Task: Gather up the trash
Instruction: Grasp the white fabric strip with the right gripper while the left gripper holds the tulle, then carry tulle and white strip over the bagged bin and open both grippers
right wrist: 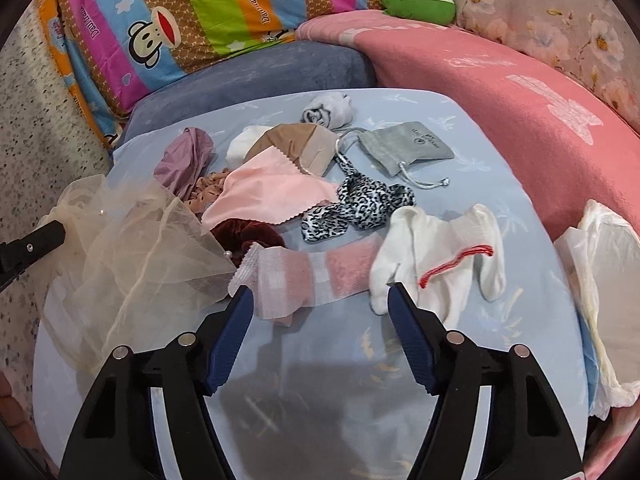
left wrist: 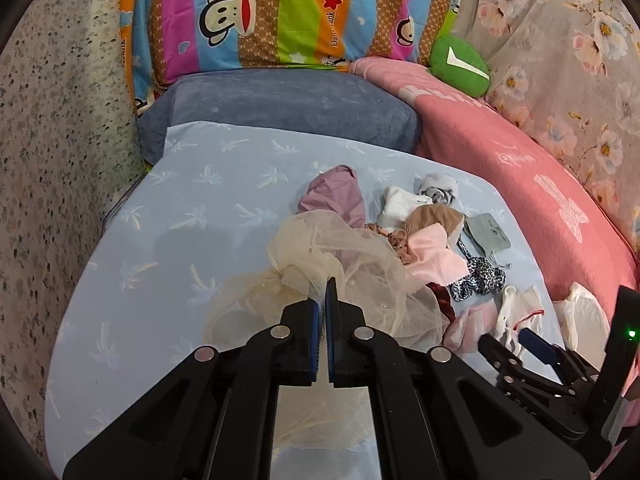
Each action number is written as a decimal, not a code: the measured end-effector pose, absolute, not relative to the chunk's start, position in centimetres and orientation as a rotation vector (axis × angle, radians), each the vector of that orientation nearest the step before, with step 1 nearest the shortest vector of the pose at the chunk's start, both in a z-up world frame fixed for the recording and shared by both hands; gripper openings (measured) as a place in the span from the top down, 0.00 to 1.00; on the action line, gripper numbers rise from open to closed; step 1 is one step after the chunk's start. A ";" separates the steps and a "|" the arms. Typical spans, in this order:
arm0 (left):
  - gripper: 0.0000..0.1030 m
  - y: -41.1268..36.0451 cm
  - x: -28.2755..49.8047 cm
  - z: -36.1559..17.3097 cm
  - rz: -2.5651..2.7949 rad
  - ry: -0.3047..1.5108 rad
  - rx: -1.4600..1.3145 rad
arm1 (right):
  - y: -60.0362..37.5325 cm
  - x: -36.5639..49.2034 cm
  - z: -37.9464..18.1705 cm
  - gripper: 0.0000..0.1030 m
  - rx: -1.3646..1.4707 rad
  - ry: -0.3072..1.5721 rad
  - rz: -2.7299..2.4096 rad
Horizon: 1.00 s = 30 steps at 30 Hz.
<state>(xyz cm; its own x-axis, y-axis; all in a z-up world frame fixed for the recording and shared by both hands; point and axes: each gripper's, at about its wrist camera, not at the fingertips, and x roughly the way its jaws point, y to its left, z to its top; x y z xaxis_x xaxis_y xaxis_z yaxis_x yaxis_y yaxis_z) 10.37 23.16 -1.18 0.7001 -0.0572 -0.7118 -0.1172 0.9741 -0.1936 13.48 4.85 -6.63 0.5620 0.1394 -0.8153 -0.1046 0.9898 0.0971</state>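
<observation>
My left gripper (left wrist: 323, 286) is shut on a bunched cream tulle net (left wrist: 320, 256), which also shows at the left of the right wrist view (right wrist: 132, 240). My right gripper (right wrist: 320, 296) is open and empty, just in front of a pink-and-white striped sock (right wrist: 312, 272) and a white sock pair with a red thread (right wrist: 436, 248). A pile of small cloth items lies on the light blue sheet (right wrist: 480, 184): a pink cloth (right wrist: 264, 192), a leopard-print strip (right wrist: 360, 204), a grey drawstring pouch (right wrist: 404, 148) and a mauve cloth (right wrist: 184, 160).
A white plastic bag (right wrist: 604, 280) lies at the right edge of the sheet. A pink blanket (right wrist: 520, 92), a blue-grey cushion (left wrist: 280, 104), a striped monkey-print pillow (left wrist: 280, 12) and a green plush (left wrist: 460, 64) ring the back. A speckled wall (left wrist: 52, 160) stands at the left.
</observation>
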 end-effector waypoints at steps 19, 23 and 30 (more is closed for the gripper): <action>0.98 17.8 10.3 5.1 -0.080 0.693 -0.156 | 1.9 11.3 0.8 0.90 0.103 0.818 0.186; 0.98 14.9 10.2 7.6 -0.145 0.654 -0.135 | -0.6 10.2 3.7 0.90 0.126 0.756 0.165; 0.98 8.0 10.1 11.3 -0.275 0.599 -0.089 | -7.9 8.1 6.9 0.90 0.184 0.670 0.057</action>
<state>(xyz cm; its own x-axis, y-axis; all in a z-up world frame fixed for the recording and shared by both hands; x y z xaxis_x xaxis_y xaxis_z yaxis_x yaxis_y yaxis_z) 10.13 8.04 11.26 0.7910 -0.2805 -0.5437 0.2290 0.9599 -0.1620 8.11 -7.88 6.94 0.7829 0.1119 -0.6120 0.0068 0.9821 0.1882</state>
